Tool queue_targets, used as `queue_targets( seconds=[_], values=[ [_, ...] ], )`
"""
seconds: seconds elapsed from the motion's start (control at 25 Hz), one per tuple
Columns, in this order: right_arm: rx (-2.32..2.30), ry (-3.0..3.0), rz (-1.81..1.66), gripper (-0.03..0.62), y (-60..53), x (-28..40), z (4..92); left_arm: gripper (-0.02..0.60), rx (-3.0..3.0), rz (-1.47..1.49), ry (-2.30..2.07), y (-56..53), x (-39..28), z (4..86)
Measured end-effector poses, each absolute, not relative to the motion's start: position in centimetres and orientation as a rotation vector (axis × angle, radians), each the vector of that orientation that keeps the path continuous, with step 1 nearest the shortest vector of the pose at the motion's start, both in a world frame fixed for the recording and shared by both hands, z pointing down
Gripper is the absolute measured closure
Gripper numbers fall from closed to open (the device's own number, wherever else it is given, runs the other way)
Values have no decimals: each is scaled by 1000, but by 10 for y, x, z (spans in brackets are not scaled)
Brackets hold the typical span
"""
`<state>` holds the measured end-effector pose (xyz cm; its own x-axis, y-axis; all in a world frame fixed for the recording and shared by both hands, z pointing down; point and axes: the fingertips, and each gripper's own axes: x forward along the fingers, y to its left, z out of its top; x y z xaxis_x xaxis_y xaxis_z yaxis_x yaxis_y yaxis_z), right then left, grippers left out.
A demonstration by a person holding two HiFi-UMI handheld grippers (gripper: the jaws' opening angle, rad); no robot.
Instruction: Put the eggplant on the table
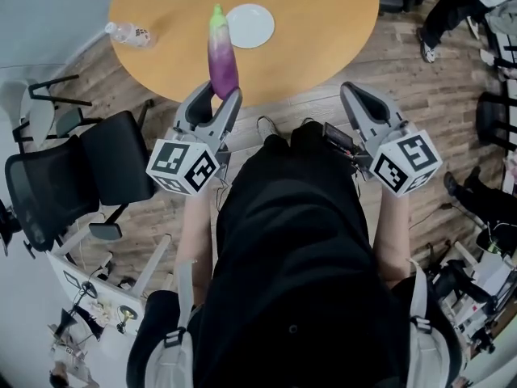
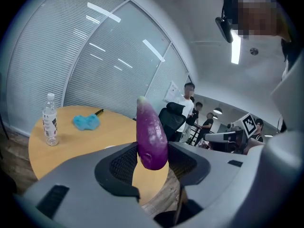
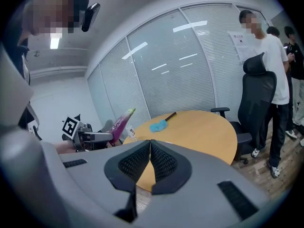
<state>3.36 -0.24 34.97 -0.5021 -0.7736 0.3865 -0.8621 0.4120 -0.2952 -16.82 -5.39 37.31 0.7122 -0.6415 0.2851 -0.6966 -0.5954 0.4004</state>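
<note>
jaws of left gripper (image 1: 220, 95) partly cover eggplant (image 1: 221, 51).

No legible text, brand or number was found. The water bottle (image 2: 49, 120) on the counter (image 2: 85, 141) carries a label, but its print is too small to read. The wall notice (image 3: 237, 44) is likewise illegible.

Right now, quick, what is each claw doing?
Left gripper: closed on the eggplant.
Right gripper: closed, holding nothing.
</note>
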Motion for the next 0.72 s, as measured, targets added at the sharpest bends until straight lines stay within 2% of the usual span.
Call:
queue_targets(
  seconds=[0.72],
  values=[
    [1430, -2489, 711, 577, -50, 49, 348, 370, 2378, 237, -1033, -94, -153, 394]
  ],
)
